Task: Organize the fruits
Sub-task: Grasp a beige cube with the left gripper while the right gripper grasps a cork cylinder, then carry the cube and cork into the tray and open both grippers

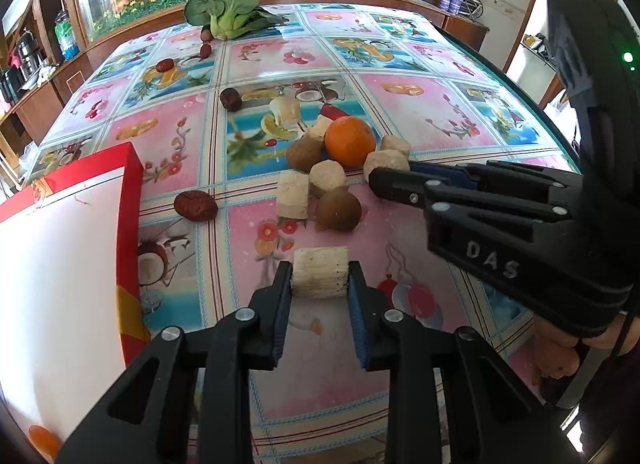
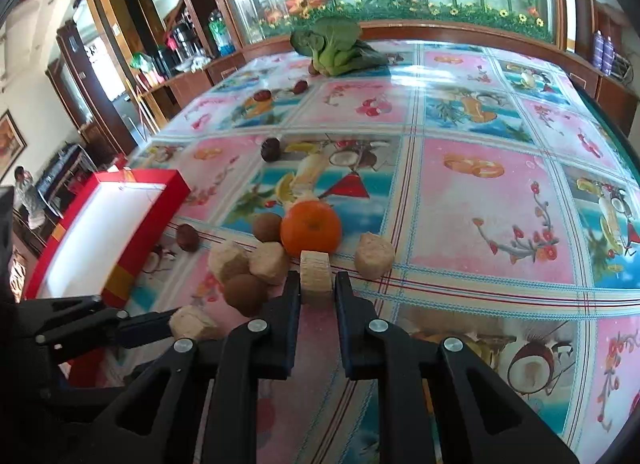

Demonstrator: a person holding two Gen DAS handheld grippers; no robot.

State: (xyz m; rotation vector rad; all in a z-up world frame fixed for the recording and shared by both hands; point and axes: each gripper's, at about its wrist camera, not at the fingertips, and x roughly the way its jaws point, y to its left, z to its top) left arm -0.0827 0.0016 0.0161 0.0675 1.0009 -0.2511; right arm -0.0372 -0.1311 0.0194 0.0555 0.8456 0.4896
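Observation:
My left gripper (image 1: 320, 284) is shut on a pale cut chunk (image 1: 320, 272) just above the table; it also shows in the right wrist view (image 2: 192, 322). My right gripper (image 2: 317, 284) is shut on another pale chunk (image 2: 316, 270), next to the orange (image 2: 311, 229). The orange (image 1: 350, 141) sits in a cluster with brown kiwis (image 1: 338, 210) and several more pale chunks (image 1: 293, 194). A red box with a white inside (image 1: 60, 264) stands to the left (image 2: 104, 224). Dark red dates (image 1: 196, 205) lie scattered further out.
A bok choy (image 1: 230, 10) lies at the table's far edge. The table has a glossy fruit-patterned cloth (image 1: 420, 112). Wooden cabinets and a glass screen stand behind it. The table's right edge (image 1: 532, 104) curves away.

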